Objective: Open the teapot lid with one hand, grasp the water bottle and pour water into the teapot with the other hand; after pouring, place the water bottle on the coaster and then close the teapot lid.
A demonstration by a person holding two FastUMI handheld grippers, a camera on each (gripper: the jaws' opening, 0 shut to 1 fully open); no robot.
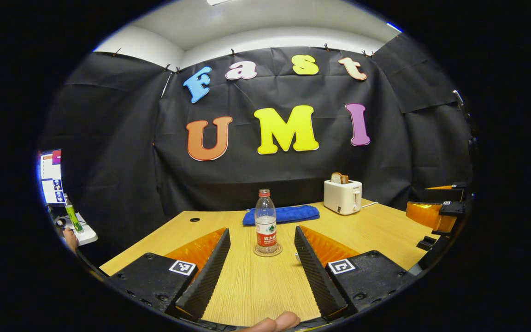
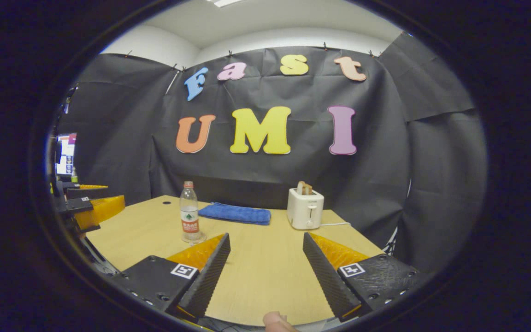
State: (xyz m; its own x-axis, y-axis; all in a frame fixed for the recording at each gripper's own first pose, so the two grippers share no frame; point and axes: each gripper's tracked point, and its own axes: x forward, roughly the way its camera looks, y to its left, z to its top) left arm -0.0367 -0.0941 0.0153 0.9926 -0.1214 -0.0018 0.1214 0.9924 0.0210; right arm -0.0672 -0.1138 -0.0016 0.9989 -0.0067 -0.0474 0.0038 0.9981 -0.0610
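- Two grippers hover with fingers spread and nothing between them: our left gripper [image 1: 262, 258] faces the clear plastic water bottle with the red cap and red label [image 1: 265, 221], and our right gripper [image 2: 266, 263] is off to that bottle's right.
- That bottle stands upright on the round clear coaster [image 1: 268, 251] on the pale wooden table [image 1: 256, 290], in front of the folded blue towel [image 1: 288, 214]; the white toaster [image 1: 343, 196] sits behind and to the bottle's right.
- We cannot spot a teapot, so we judge nothing is left to grasp: the bottle is already on its coaster.
- If we move, we back straight away from the bottle, so no finger tips it.
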